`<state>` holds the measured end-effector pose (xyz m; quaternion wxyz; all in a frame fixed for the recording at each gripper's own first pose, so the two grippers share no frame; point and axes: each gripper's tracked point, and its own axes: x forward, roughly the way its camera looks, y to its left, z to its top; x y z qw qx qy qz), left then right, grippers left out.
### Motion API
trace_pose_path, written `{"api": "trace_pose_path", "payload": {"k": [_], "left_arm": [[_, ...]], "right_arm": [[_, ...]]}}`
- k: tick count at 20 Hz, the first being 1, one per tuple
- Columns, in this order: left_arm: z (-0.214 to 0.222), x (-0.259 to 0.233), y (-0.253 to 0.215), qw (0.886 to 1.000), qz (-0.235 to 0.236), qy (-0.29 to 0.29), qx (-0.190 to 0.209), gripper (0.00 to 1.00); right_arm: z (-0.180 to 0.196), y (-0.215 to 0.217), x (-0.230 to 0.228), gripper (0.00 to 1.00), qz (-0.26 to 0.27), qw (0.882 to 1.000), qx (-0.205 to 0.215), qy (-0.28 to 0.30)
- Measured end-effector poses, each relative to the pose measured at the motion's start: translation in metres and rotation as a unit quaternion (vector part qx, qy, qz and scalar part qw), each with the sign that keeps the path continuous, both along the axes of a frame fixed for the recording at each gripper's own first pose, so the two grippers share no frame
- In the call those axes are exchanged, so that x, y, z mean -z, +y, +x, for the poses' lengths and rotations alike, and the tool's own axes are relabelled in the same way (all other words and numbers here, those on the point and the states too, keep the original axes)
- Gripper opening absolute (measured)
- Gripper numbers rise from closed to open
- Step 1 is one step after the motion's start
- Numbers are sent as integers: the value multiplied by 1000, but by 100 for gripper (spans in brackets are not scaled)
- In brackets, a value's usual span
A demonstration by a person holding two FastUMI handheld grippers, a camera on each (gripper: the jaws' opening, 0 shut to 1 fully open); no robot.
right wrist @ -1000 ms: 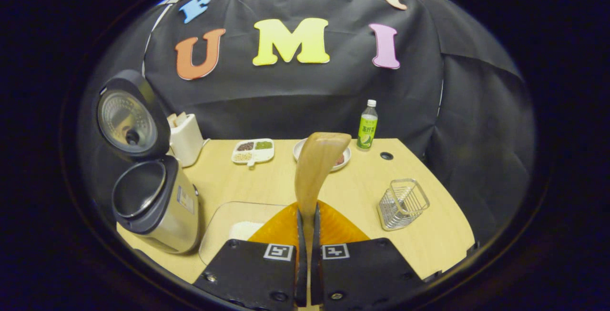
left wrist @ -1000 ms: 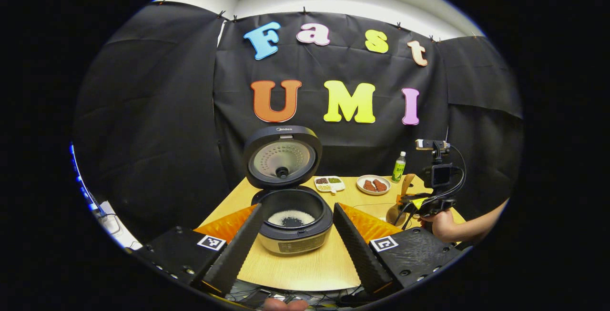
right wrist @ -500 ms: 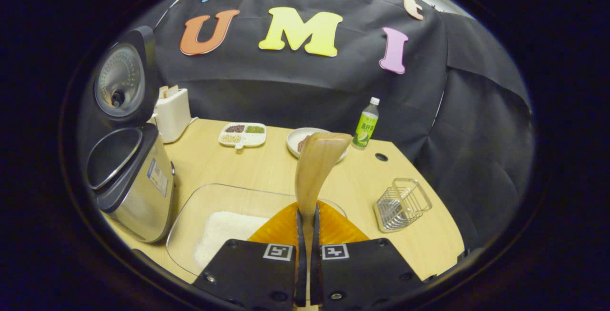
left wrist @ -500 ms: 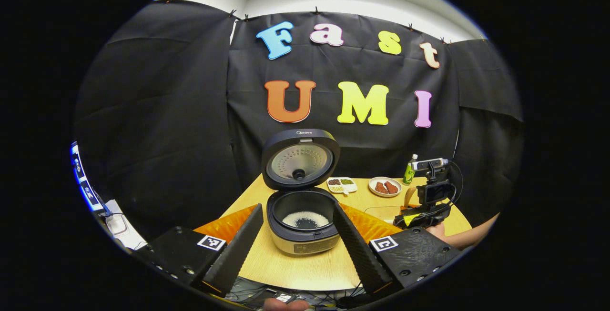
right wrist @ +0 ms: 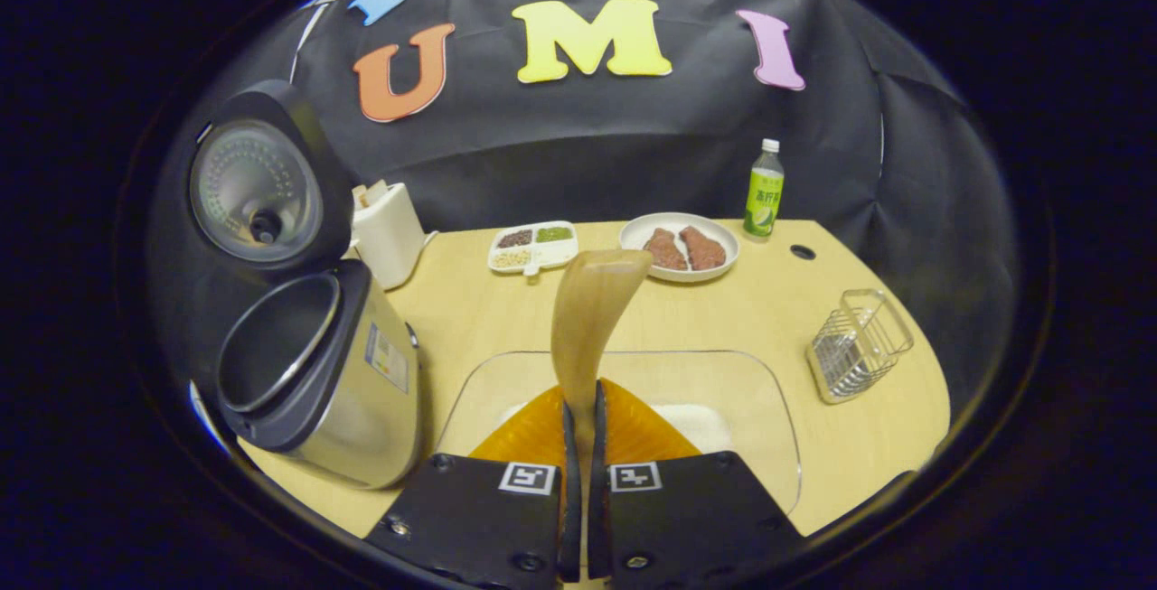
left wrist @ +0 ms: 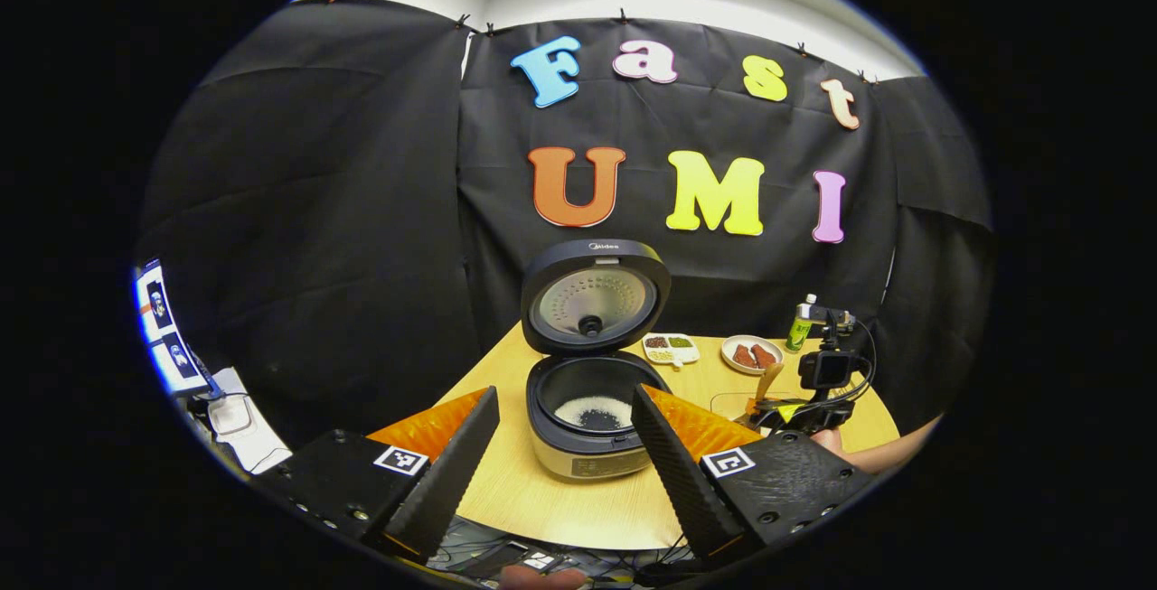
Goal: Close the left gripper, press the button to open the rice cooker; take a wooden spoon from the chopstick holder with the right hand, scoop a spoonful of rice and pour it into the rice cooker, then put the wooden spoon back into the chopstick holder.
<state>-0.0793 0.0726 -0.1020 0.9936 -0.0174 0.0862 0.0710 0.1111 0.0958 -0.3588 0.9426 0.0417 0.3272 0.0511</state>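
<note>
In the right gripper view, the rice cooker (right wrist: 316,382) stands at the left of the counter (right wrist: 470,310) with its lid (right wrist: 262,183) tipped up and back, the inner pot open to view. Just behind it sits a white holder (right wrist: 389,233) near the wall. Further right lie a small divided dish (right wrist: 533,247) of grains, a plate (right wrist: 680,248) with two brown pieces on it, and a green bottle (right wrist: 765,192) upright by the wall. In front of these, a clear glass tray (right wrist: 723,391) holds white rice, and the right hand-held gripper (right wrist: 579,454) is pressed shut on the handle of the wooden spoon (right wrist: 592,310), whose bowl rises upright above the tray. At the far right a wire chopstick holder (right wrist: 859,346) stands well apart from the tray. In the left gripper view, the left hand-held gripper (left wrist: 565,454) hangs with its fingers spread wide and holding nothing, framing the rice cooker (left wrist: 592,427), which shows a layer of rice at the bottom of its pot. To the right, farther off, the right hand-held gripper (left wrist: 764,402) is seen held in a hand (left wrist: 827,441) over the counter (left wrist: 542,491).
</note>
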Motion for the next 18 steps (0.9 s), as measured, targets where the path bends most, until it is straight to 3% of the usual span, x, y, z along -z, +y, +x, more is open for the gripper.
{"api": "trace_pose_path", "payload": {"k": [5, 10, 18], "left_arm": [[3, -4, -6, 1000, -1, -3, -7, 95], [12, -9, -17, 1000, -9, -8, -7, 95], [26, -11, -43, 1000, 3, -7, 6, 95]], "right_arm": [[-4, 6, -4, 9, 119, 992, 4, 45], [-3, 0, -6, 8, 211, 974, 25, 82], [4, -41, -17, 8, 280, 955, 50, 85]]}}
